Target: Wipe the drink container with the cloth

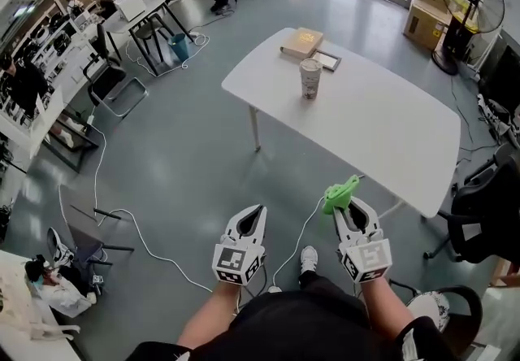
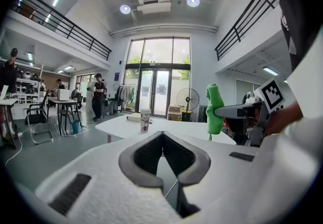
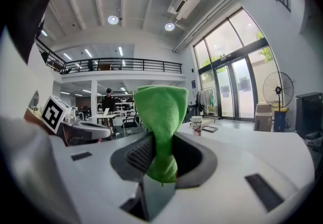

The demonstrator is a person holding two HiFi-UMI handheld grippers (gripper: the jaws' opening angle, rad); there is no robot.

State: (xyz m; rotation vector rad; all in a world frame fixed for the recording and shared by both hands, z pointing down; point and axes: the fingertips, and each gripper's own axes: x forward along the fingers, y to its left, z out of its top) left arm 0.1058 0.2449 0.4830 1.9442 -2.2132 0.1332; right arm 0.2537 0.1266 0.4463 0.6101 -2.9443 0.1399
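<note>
The drink container, a paper cup [image 1: 309, 79] with a lid, stands upright on the white table [image 1: 382, 128], well ahead of both grippers. It also shows small in the left gripper view as the cup [image 2: 145, 119] and in the right gripper view as the cup [image 3: 196, 125]. My right gripper [image 1: 346, 203] is shut on a green cloth [image 1: 341, 193], which sticks up from the jaws as a bunched fold [image 3: 159, 112]. My left gripper [image 1: 257, 211] is shut with nothing in it. Both grippers hang over the floor, short of the table's near edge.
A book [image 1: 301, 42] and a small flat frame [image 1: 328, 60] lie behind the cup. A black office chair [image 1: 479, 213] stands right of the table. A floor fan [image 1: 470, 2] and cardboard boxes [image 1: 426, 14] are at the back right. Cables [image 1: 122, 221] trail on the floor; desks and chairs [image 1: 122, 83] are at left.
</note>
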